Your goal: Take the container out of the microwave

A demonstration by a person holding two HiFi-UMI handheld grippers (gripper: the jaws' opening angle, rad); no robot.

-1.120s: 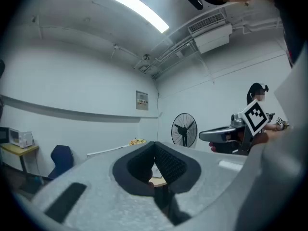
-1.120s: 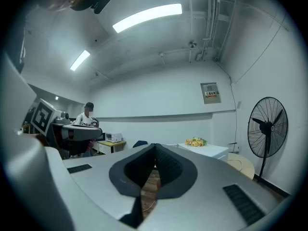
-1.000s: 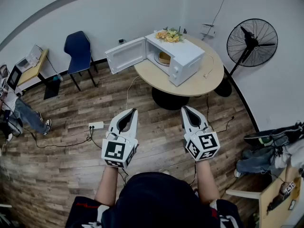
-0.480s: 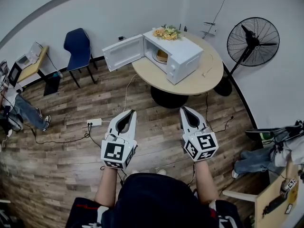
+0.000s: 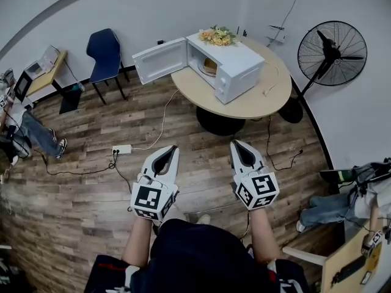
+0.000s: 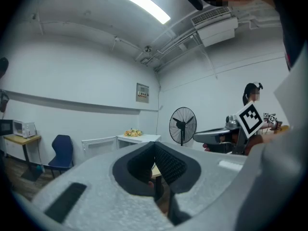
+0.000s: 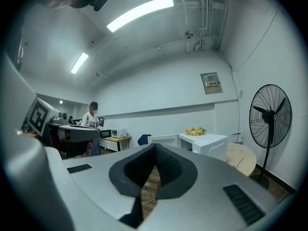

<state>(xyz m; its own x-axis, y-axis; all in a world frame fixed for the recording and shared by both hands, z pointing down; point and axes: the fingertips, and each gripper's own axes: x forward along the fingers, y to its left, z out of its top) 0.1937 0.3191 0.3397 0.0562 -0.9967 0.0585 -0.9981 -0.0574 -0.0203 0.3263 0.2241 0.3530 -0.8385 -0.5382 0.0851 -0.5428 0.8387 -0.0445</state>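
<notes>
A white microwave (image 5: 231,65) stands on a round table (image 5: 256,102) with its door (image 5: 160,60) swung open to the left. Inside it sits a tan container (image 5: 209,66), partly hidden by the frame. My left gripper (image 5: 173,148) and right gripper (image 5: 236,143) are held side by side over the wooden floor, well short of the table and pointing toward it. Both are shut with nothing between the jaws. In the left gripper view the left gripper's tips (image 6: 154,143) meet below the distant microwave (image 6: 139,139). The right gripper view shows the right gripper's tips (image 7: 154,146) together and the microwave (image 7: 207,143) ahead to the right.
Yellow flowers (image 5: 218,36) lie on the microwave. A standing fan (image 5: 333,54) is right of the table and a blue chair (image 5: 105,52) left of the door. A power strip (image 5: 121,149) and cables lie on the floor. A person (image 7: 92,121) stands at a far desk.
Both grippers have dropped slightly and moved a little across the floor, still side by side and shut. The table and microwave sit a little higher in the head view.
</notes>
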